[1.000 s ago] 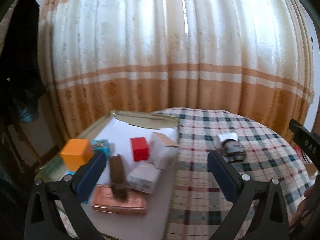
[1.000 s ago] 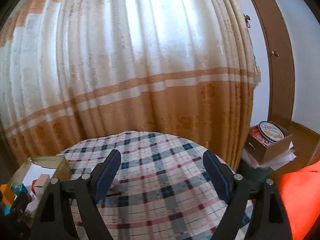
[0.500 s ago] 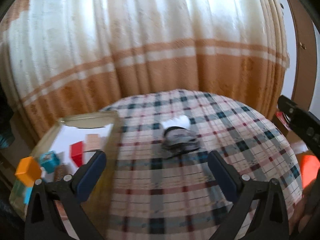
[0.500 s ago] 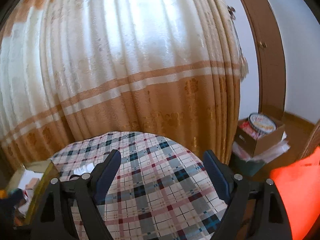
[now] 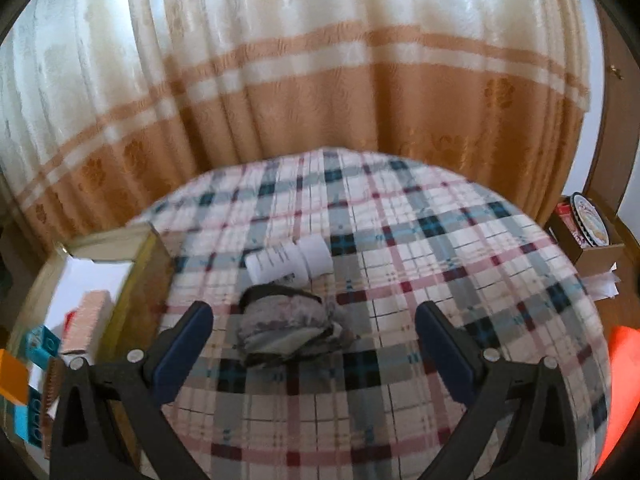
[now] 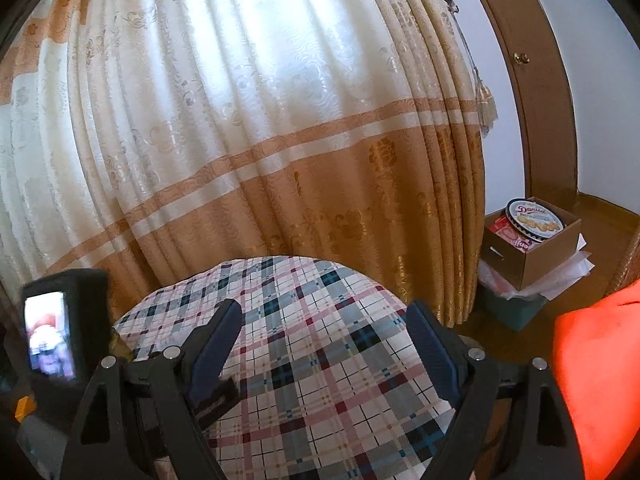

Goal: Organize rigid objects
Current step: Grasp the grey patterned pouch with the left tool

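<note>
My tabletop wears a plaid cloth of white, grey, blue and dark red lines. The curtain is cream above and orange below, with pale stripes. My tool has dark blue pads on black arms.

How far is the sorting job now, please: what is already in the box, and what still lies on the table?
Done: several small blocks and cartons, among them a blue block and a pale carton, already lie in the box. In hand: nothing; the left gripper and the right gripper are both open and empty. Left: the white bottle and a dark roundish item lie on the checked tablecloth, ahead of the left gripper.
</note>
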